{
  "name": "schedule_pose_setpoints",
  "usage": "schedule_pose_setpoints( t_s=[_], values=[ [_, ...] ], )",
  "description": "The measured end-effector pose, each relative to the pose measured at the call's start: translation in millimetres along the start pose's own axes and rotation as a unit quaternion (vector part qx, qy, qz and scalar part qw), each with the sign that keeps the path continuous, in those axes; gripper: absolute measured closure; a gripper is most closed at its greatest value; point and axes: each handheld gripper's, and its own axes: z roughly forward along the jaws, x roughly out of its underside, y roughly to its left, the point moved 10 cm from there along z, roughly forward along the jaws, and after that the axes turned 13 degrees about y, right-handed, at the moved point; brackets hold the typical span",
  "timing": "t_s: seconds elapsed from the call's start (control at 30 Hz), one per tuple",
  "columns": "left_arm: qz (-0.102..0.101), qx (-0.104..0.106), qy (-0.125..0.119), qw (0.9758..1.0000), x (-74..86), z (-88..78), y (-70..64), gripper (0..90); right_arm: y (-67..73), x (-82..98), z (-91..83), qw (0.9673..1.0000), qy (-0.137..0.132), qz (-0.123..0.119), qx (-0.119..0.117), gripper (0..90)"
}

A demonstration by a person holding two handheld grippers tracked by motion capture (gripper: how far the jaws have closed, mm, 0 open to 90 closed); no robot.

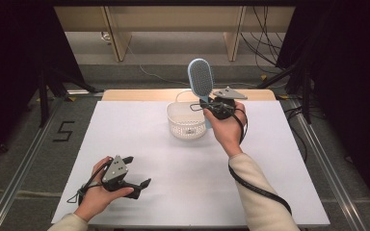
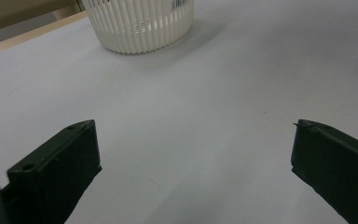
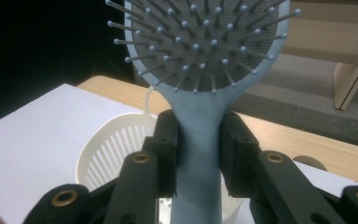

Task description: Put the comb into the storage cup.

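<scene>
High view first: the right gripper [image 1: 211, 105] holds a blue hairbrush [image 1: 201, 77] up in the air, head on top, just above the rim of the white basket [image 1: 185, 126]. The basket sits near the far end of the white table [image 1: 139, 139]. The left gripper [image 1: 134, 171] rests low near the front edge, well apart from the basket.

Left gripper view: its two black jaws stand wide apart with nothing between them. The basket [image 2: 140, 28] is farther off.

Right gripper view: the jaws are clenched on the hairbrush [image 3: 200, 51] handle, with the basket [image 3: 107, 149] right below. How much of the handle is already inside I cannot tell.

My guess is the brush is going into the basket. Next it must come straight down, then the jaws let go.
</scene>
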Motion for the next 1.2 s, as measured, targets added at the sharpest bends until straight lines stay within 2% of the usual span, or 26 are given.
schedule_pose_setpoints(
  t_s=[1.2],
  values=[
    [0.0,0.002,0.0,1.0,-0.3,1.0,-0.9,0.5,9.1,-15.0,7.2,1.0,0.002,-0.008,-0.006,70.8]
  ],
)
